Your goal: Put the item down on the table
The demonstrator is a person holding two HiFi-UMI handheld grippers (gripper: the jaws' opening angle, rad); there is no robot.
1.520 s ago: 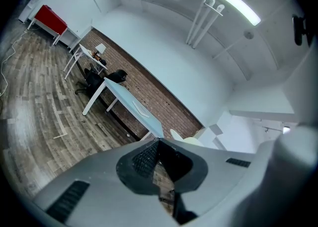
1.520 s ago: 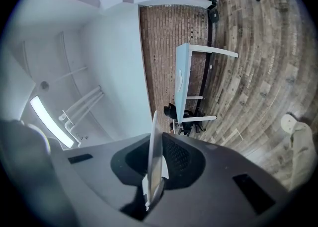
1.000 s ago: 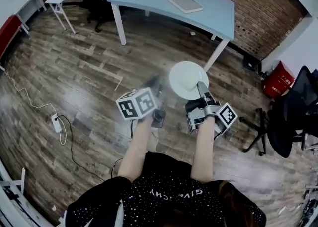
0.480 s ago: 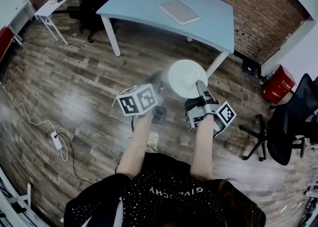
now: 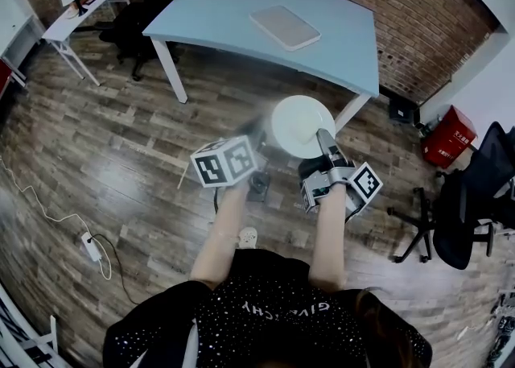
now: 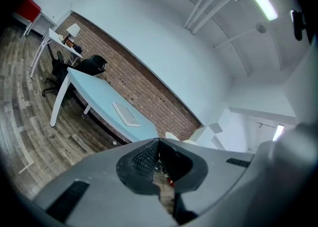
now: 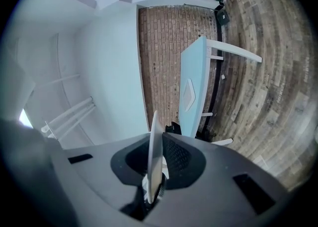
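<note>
A white plate [image 5: 299,123] is held level above the wood floor, its near rim pinched in my right gripper [image 5: 323,138]. In the right gripper view the plate [image 7: 154,151] shows edge-on between the jaws, which are shut on it. My left gripper [image 5: 255,134] hovers just left of the plate; in the left gripper view its jaws [image 6: 159,142] meet at the tips with nothing between them. The light blue table [image 5: 233,6] stands ahead, also seen as the table [image 7: 195,62] and the table [image 6: 97,94]. A pale flat tray [image 5: 284,26] lies on it.
A black office chair [image 5: 473,197] and a red box [image 5: 449,134] stand at the right. A white desk [image 5: 80,0] and a dark chair [image 5: 149,4] are at the far left. A power strip with its cable [image 5: 88,246] lies on the floor at the left.
The blue table has drawn nearer and the floor has slid back beneath the person. Both grippers keep their pose, with the plate still in the right one.
</note>
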